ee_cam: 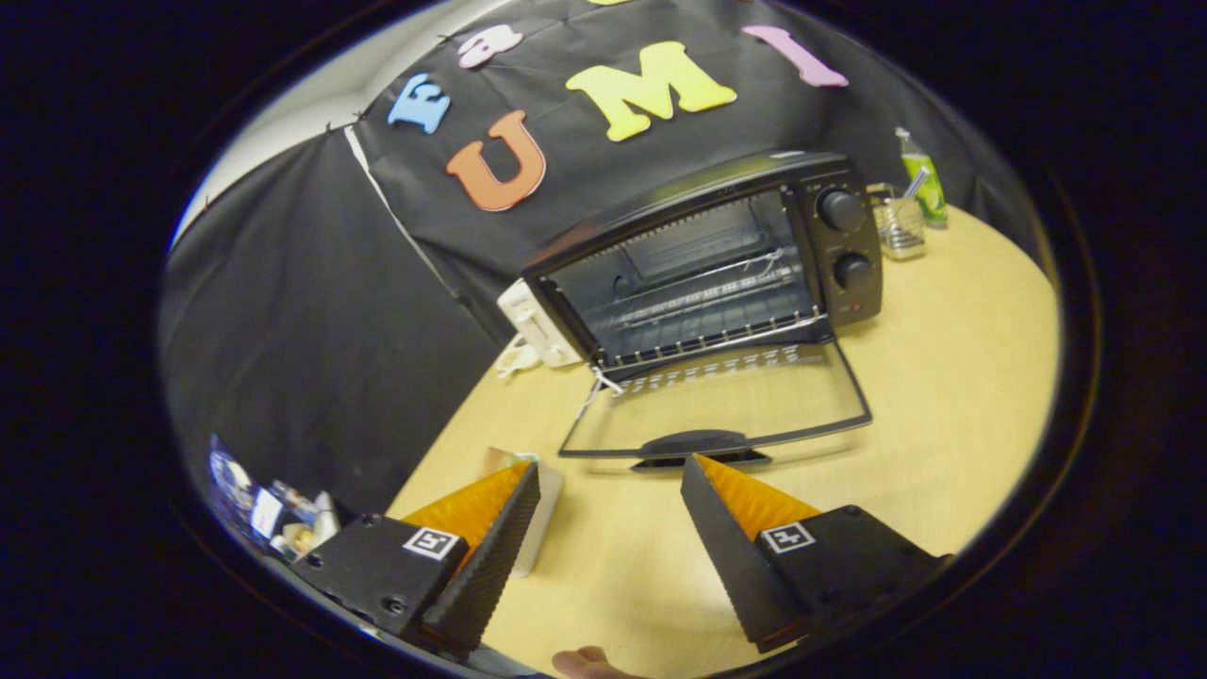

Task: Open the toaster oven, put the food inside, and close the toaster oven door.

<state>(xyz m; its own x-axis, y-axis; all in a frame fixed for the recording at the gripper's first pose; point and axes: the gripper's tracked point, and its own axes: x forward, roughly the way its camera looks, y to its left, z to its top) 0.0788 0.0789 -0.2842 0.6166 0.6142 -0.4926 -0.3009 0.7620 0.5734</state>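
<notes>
Gripper [608, 476] hovering over table [943, 377], jaws apart, gripping nothing; toaster oven [702, 259] ahead, door [717, 405] lying open flat.

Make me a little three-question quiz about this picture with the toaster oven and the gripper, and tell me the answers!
1. True or false: the toaster oven door is shut.
2. What is between the gripper fingers? A) a piece of food B) nothing, just bare table C) the door handle
3. How many round knobs are on the oven's front panel?

Key
1. False: the door lies folded down flat on the table.
2. B: the fingers are spread apart and grip nothing; the door handle sits just beyond them.
3. Two, one knob above the other.
</notes>
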